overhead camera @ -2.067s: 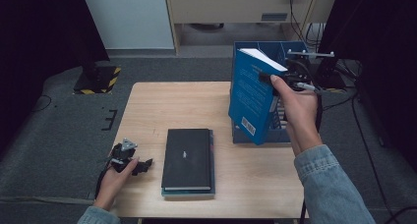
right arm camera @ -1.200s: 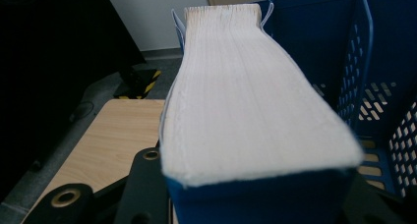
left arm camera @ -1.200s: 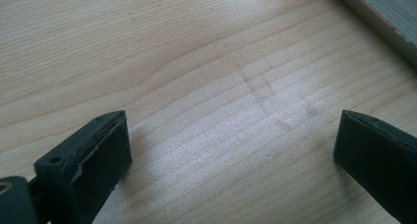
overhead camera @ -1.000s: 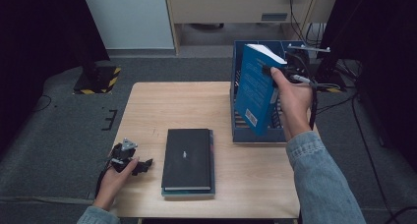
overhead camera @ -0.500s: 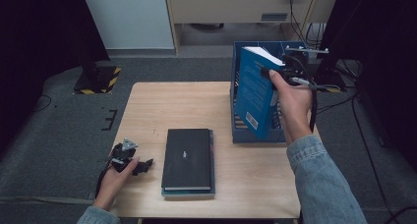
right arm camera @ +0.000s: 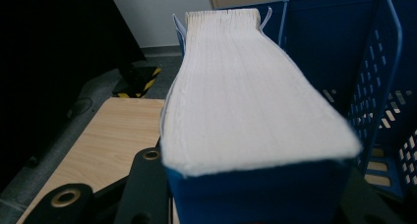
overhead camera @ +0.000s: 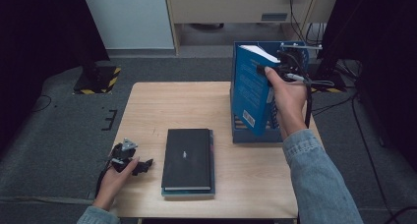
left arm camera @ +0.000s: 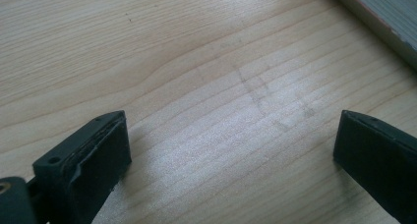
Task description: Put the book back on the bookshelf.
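Note:
A thick blue book point(overhead camera: 250, 91) stands nearly upright at the left side of a blue slotted rack point(overhead camera: 301, 51). My right gripper point(overhead camera: 268, 69) is shut on the book's upper edge. In the right gripper view the book's white page block point(right arm camera: 246, 101) runs away from the jaws, with the rack wall point(right arm camera: 378, 86) to its right. Whether the book's lower end rests on the rack floor I cannot tell. My left gripper point(overhead camera: 140, 166) lies on the table at the front left, and in the left gripper view it point(left arm camera: 231, 155) stands open over bare wood.
A black book point(overhead camera: 187, 157) lies flat on another book at the table's front middle; its page edge point(left arm camera: 388, 17) shows in the left gripper view. The wooden table point(overhead camera: 172, 106) has bare room between the stack and its far edge. Cables trail behind the rack.
The right gripper has carried the blue book up and back from the rack's front and turned it from tilted to nearly upright. The left gripper has not moved.

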The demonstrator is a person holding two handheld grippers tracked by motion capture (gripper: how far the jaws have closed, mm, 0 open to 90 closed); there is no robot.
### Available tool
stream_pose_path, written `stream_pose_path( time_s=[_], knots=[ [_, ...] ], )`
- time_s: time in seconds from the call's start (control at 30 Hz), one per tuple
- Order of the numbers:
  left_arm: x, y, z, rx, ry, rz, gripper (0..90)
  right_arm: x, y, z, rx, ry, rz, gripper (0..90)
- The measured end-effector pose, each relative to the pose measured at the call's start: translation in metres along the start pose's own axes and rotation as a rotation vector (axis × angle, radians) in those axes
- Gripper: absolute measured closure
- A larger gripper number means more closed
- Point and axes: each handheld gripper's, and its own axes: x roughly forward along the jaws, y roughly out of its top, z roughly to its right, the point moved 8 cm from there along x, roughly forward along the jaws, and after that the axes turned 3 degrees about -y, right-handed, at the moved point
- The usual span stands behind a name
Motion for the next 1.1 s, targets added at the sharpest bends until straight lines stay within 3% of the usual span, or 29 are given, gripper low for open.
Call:
stream_pose_path(
  time_s=[0.47, 0.87, 1.1],
  knots=[
    [0.000, 0.000, 0.000, 0.000, -0.002, 0.000, 0.0, 0.017, 0.008, 0.004, 0.006, -0.029, -0.003, 60.5],
    [0.000, 0.000, 0.000, 0.001, 0.000, -0.001, 0.0, 0.013, 0.010, 0.018, -0.015, -0.053, -0.016, 60.5],
    [0.000, 0.000, 0.000, 0.001, -0.001, 0.001, 0.0, 0.012, 0.012, 0.020, -0.003, -0.034, -0.017, 60.5]
  ],
)
